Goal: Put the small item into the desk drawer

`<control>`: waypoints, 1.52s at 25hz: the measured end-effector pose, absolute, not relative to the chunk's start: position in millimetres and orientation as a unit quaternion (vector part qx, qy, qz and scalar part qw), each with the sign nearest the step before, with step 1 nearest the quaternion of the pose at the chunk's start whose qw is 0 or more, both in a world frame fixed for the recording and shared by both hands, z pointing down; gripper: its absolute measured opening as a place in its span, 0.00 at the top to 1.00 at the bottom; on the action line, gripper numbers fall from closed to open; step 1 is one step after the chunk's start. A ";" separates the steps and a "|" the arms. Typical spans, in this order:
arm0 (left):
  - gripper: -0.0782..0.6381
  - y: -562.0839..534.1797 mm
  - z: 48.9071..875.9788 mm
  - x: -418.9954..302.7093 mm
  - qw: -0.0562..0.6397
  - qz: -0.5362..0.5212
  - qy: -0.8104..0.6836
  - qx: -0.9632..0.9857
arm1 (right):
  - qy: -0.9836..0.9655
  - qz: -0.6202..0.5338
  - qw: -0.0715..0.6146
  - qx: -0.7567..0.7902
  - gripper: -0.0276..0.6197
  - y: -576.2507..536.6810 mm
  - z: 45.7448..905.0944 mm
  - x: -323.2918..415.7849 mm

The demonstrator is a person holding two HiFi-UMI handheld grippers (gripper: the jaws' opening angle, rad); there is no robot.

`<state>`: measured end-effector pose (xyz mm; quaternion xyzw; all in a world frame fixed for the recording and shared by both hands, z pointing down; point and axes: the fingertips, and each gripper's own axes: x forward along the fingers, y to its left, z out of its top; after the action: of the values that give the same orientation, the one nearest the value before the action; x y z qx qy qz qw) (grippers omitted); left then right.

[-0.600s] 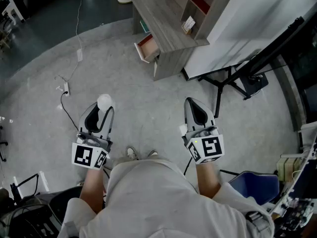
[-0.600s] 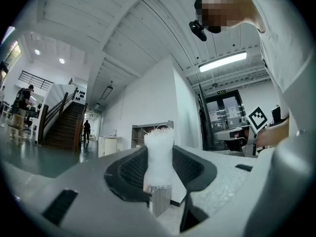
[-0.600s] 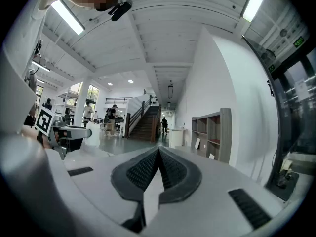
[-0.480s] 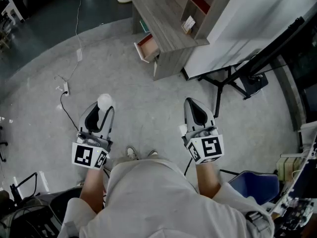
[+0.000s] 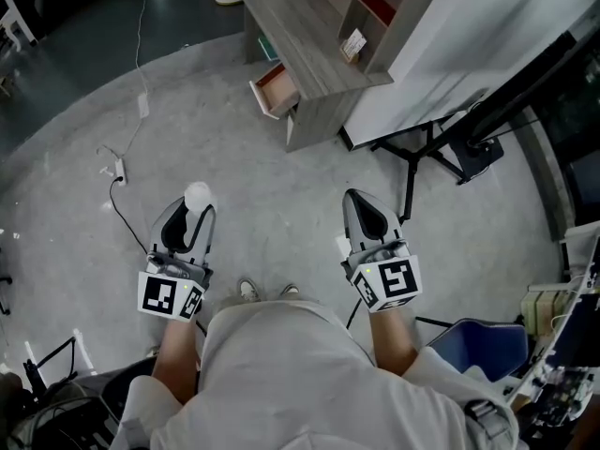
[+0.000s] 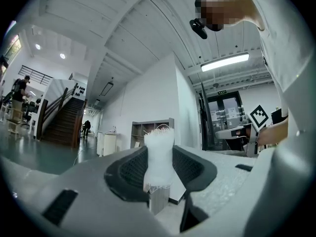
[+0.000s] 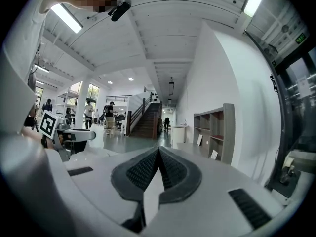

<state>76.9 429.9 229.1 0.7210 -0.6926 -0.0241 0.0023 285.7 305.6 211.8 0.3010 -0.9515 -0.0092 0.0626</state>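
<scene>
Little changed in last half second. desk (image 5: 302,37) and its open drawer (image 5: 275,89) slid slightly up-left in head view, while both grippers held same pose above floor (image 5: 262,186). Jaws of left gripper (image 6: 160,158) stood partly apart, clamped on small white item (image 6: 159,154). Jaws of right gripper (image 7: 159,154) were pressed together, empty. Item was well apart from drawer, so carry looked barely begun.

The desk (image 5: 309,40) stands ahead, well apart from both grippers; its drawer (image 5: 277,90) juts open on its left; a shelf unit (image 5: 380,7) sits on its right part; a stand (image 5: 441,143) is right of it; the small item (image 5: 197,193) sits between the left gripper's (image 5: 194,212) jaws; the right gripper (image 5: 361,197) is level with it, to the right.
</scene>
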 end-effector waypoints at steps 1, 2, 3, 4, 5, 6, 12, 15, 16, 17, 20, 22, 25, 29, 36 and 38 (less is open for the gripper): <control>0.67 429.1 229.6 72.8 0.002 -0.025 -0.692 0.722 | -0.951 -0.011 0.064 0.302 0.96 305.2 212.2 282.4; 0.67 428.3 229.7 68.3 0.002 -0.027 -0.691 0.723 | -0.950 -0.013 0.066 0.304 0.96 304.9 212.3 278.5; 0.67 427.4 229.4 63.5 0.001 -0.029 -0.690 0.724 | -0.950 -0.014 0.068 0.306 0.96 304.5 212.0 274.4; 0.67 426.8 228.8 58.7 0.000 -0.031 -0.688 0.725 | -0.949 -0.015 0.069 0.308 0.96 304.4 211.3 270.1; 0.67 426.3 227.9 53.6 -0.001 -0.033 -0.687 0.725 | -0.948 -0.015 0.070 0.310 0.96 304.8 210.1 265.4; 0.67 426.0 227.1 48.4 -0.002 -0.035 -0.687 0.726 | -0.948 -0.015 0.070 0.311 0.96 305.4 208.9 260.6; 0.67 423.9 236.1 19.1 0.005 -0.044 -0.674 0.737 | -0.945 -0.011 0.075 0.319 0.96 309.1 214.1 228.0; 0.67 422.8 244.6 7.0 0.011 -0.047 -0.669 0.742 | -0.943 -0.007 0.077 0.325 0.96 310.5 220.3 216.8; 0.67 420.5 247.4 3.2 0.014 -0.047 -0.669 0.742 | -0.942 -0.007 0.079 0.325 0.96 309.7 222.3 214.3; 0.67 418.4 250.4 0.0 0.018 -0.048 -0.669 0.742 | -0.942 -0.005 0.082 0.326 0.96 308.9 225.3 212.9; 0.67 411.7 258.8 -8.5 0.028 -0.046 -0.666 0.744 | -0.938 0.004 0.091 0.334 0.96 302.2 236.5 210.3; 0.67 400.4 260.7 -12.4 0.028 -0.045 -0.665 0.745 | -0.937 0.007 0.091 0.336 0.96 289.3 241.1 207.1; 0.67 375.2 264.1 -16.2 0.028 -0.041 -0.667 0.743 | -0.939 0.011 0.091 0.332 0.96 259.5 249.7 199.2; 0.67 330.3 274.0 -24.4 0.037 -0.033 -0.676 0.735 | -0.943 0.019 0.088 0.319 0.96 205.2 260.0 182.8; 0.67 211.2 261.4 -30.4 0.033 -0.020 -0.682 0.730 | -0.952 0.021 0.080 0.294 0.96 77.7 251.2 157.6; 0.66 179.0 257.8 -31.6 0.032 -0.018 -0.686 0.727 | -0.954 0.022 0.080 0.287 0.96 44.2 251.4 153.8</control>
<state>-31.6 179.0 257.8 0.7266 -0.6861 -0.0185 0.0323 153.8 44.2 251.4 0.2873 -0.9542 0.0217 0.0798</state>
